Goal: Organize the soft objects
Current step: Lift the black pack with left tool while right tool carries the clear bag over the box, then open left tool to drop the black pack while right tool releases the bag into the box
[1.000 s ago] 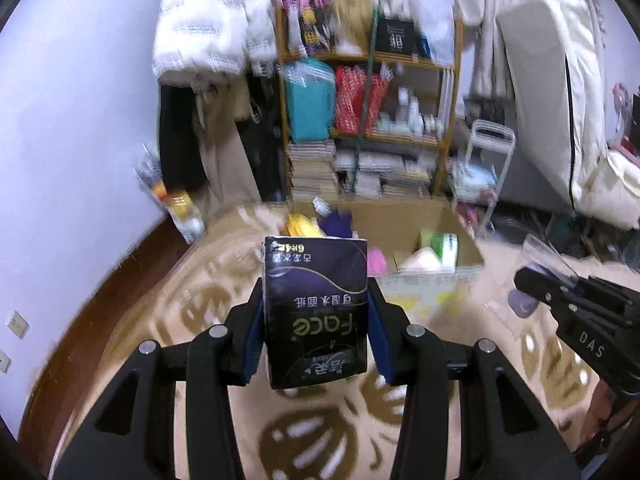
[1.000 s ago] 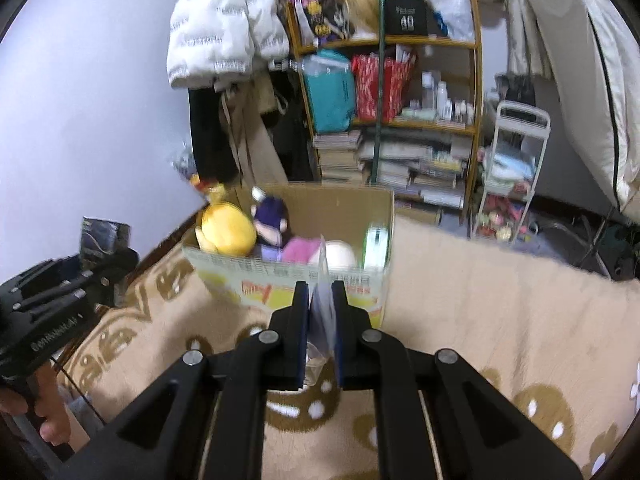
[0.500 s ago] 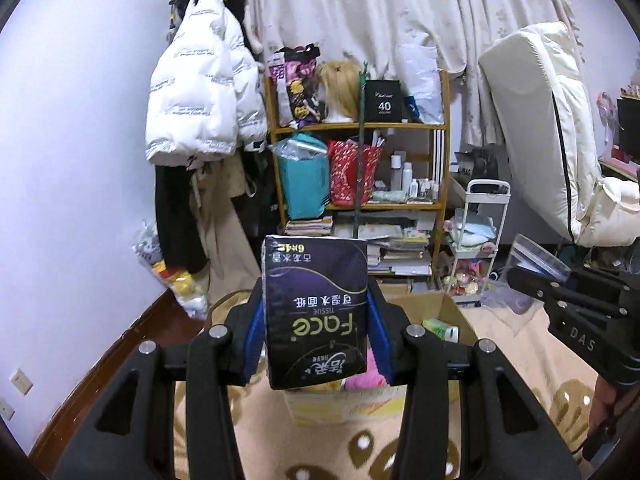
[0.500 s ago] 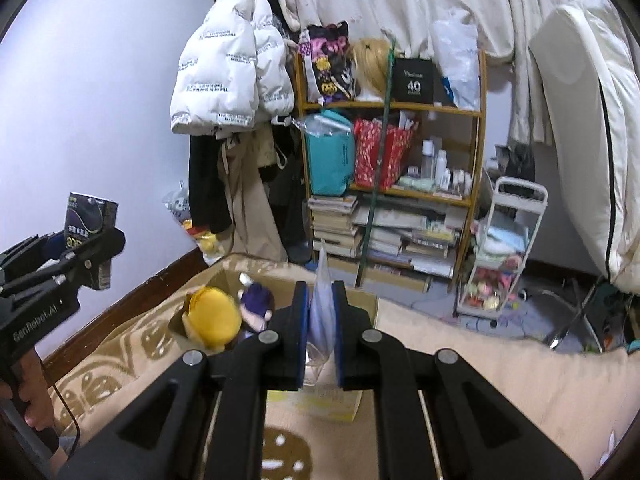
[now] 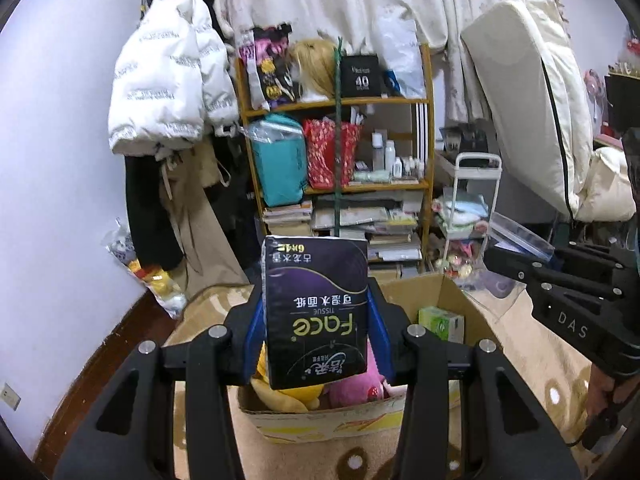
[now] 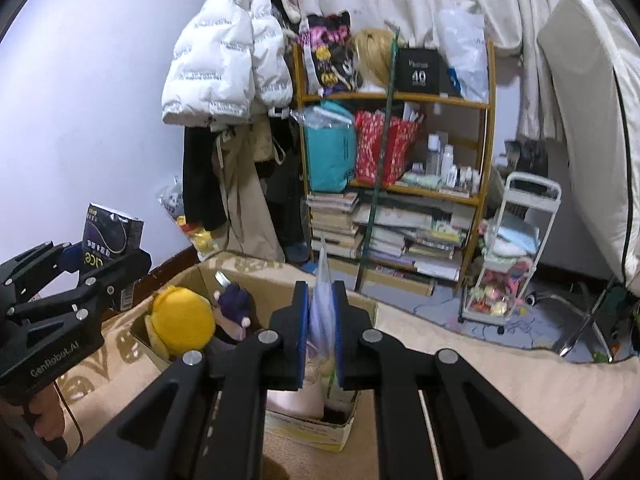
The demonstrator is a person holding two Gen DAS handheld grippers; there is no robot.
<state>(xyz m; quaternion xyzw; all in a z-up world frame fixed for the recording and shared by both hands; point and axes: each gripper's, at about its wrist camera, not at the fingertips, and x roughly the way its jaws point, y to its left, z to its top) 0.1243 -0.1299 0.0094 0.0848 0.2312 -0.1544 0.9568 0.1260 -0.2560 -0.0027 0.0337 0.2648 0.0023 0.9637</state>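
Observation:
My left gripper (image 5: 316, 332) is shut on a black Face tissue pack (image 5: 316, 308) and holds it upright above the near edge of an open cardboard box (image 5: 452, 292). The box holds a yellow plush (image 6: 180, 320), a purple plush (image 6: 234, 304), a pink plush (image 5: 352, 384) and a green pack (image 5: 440, 322). My right gripper (image 6: 322, 332) is shut on a clear plastic zip bag (image 6: 322, 300) above the box's right side. In the left wrist view the bag (image 5: 520, 240) and right gripper (image 5: 560, 280) show at the right.
The box sits on a beige patterned blanket (image 6: 500, 380). Behind it stand a cluttered wooden shelf (image 5: 340, 184), hanging coats (image 5: 172, 92), a small white cart (image 6: 516, 256) and a leaning white mattress (image 5: 532, 92). A bag of toys (image 5: 156, 280) lies by the wall.
Both grippers have tilted up and drawn nearer the box since a second ago; in the last half second the view lowered slightly. Both still hold their objects.

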